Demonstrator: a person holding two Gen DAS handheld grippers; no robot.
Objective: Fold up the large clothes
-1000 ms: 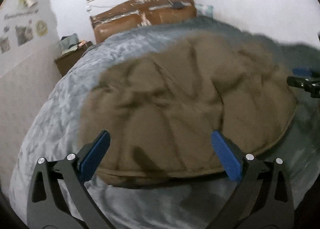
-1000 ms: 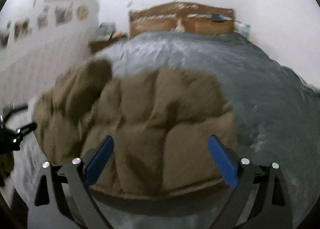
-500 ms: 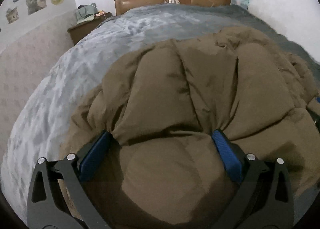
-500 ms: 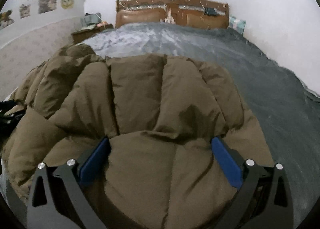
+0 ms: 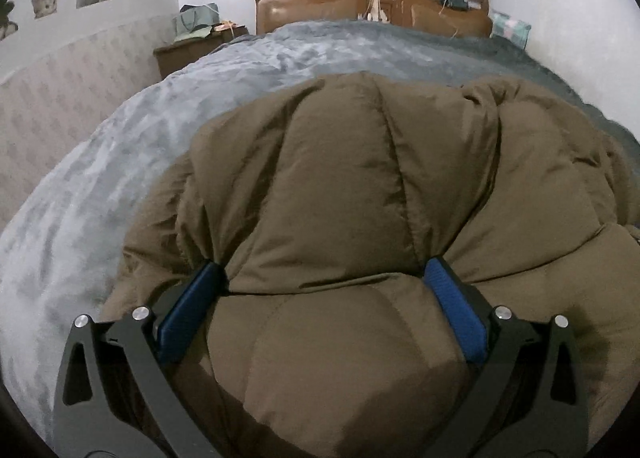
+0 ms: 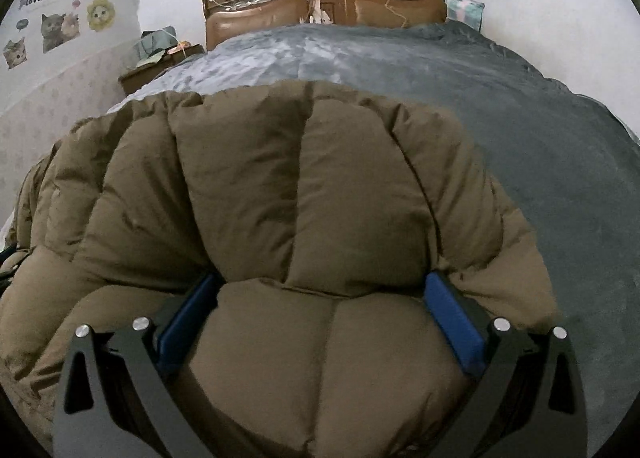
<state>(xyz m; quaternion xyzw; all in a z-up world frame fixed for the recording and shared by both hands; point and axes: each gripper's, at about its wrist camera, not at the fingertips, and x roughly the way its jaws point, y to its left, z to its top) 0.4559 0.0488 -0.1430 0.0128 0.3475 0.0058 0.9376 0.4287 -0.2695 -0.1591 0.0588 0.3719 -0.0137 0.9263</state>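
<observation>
Brown puffer coat (image 5: pixel 352 186) bulges between both wide tongs, left (image 5: pixel 322 278), right (image 6: pixel 322 286).

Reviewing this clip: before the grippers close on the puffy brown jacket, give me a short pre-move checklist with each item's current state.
1. Puffy brown quilted jacket lies on the grey plush bedspread: ok.
2. Left gripper spread wide, jacket padding bulging between its blue pads: ok.
3. Right gripper spread wide over jacket padding: ok.
4. Pads pinching the fabric firmly: cannot tell.
5. Jacket edge or hem located for a clean fold: cannot tell, it is hidden by the bulk.
6. Bedspread beyond the jacket free for folding: ok.
</observation>
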